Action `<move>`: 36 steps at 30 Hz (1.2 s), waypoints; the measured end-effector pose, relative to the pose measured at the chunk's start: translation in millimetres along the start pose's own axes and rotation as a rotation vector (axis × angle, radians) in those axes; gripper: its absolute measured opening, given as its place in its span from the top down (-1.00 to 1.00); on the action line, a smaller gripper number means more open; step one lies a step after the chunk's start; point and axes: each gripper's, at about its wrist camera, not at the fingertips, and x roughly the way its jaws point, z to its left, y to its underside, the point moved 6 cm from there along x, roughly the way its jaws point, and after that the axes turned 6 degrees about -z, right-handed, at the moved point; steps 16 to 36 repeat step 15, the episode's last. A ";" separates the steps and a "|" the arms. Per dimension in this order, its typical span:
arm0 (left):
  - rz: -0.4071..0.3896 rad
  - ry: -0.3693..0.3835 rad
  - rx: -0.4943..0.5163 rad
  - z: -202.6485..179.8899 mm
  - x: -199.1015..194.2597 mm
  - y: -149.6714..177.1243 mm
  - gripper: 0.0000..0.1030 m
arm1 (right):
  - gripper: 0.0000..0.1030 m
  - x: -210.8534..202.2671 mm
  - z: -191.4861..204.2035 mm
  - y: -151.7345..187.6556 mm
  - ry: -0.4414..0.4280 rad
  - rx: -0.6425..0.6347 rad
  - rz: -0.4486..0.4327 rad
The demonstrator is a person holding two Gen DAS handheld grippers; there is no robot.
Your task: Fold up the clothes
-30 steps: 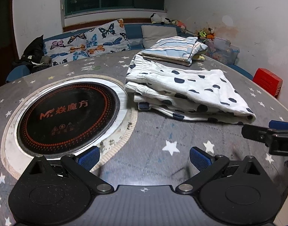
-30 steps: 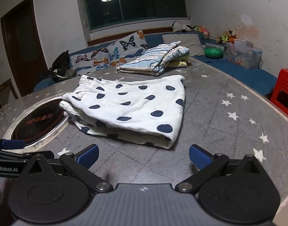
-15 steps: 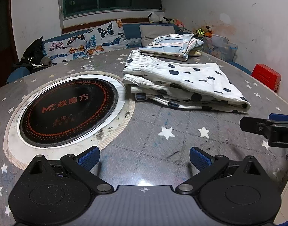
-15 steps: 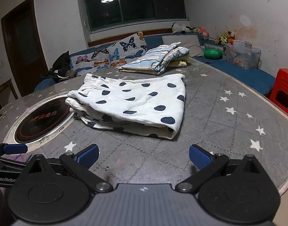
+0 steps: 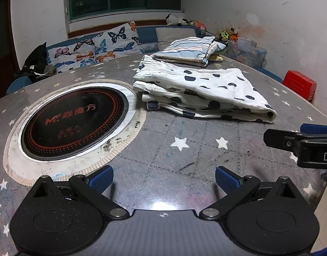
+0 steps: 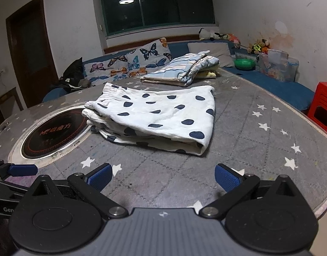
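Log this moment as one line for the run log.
left gripper: open, empty | right gripper: open, empty | polka-dot garment: folded on table | striped garment: folded behind it

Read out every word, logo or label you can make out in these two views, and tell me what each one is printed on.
"M" logo with three Chinese characters, the last reading "方": orange print on the black round cooktop set into the table.
"DA", cut off by the frame edge: white letters on the right claw.
"Gen", cut off: white letters on the left claw.
Small orange symbols under the cooktop logo: too small to read.
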 end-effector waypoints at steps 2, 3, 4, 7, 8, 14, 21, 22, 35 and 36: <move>-0.001 0.001 -0.001 -0.2 -1.1 0.5 -1.00 | -1.00 -1.4 0.6 -0.2 -0.004 0.002 -0.002; -0.001 0.000 -0.003 0.1 -1.4 0.7 -1.00 | -1.00 -2.0 0.9 -0.2 -0.006 0.003 -0.002; -0.001 -0.001 -0.006 0.4 -1.8 0.9 -1.00 | -1.00 -2.4 1.3 -0.1 -0.007 0.003 -0.001; -0.005 -0.001 -0.009 0.7 -2.5 0.7 -1.00 | -1.00 -4.0 2.7 -0.2 -0.010 0.003 -0.002; -0.011 -0.001 -0.010 0.9 -3.6 0.4 -1.00 | -1.00 -4.9 3.1 -0.4 -0.012 0.003 -0.004; -0.023 -0.010 -0.007 0.7 -7.1 0.0 -1.00 | -1.00 -9.7 5.4 -1.8 -0.016 -0.001 -0.014; -0.023 -0.013 -0.004 0.3 -7.2 0.2 -1.00 | -1.00 -10.3 5.7 -1.9 -0.016 -0.001 -0.014; -0.023 -0.013 -0.004 0.3 -7.2 0.2 -1.00 | -1.00 -10.3 5.7 -1.9 -0.016 -0.001 -0.014; -0.023 -0.013 -0.004 0.3 -7.2 0.2 -1.00 | -1.00 -10.3 5.7 -1.9 -0.016 -0.001 -0.014; -0.023 -0.013 -0.004 0.3 -7.2 0.2 -1.00 | -1.00 -10.3 5.7 -1.9 -0.016 -0.001 -0.014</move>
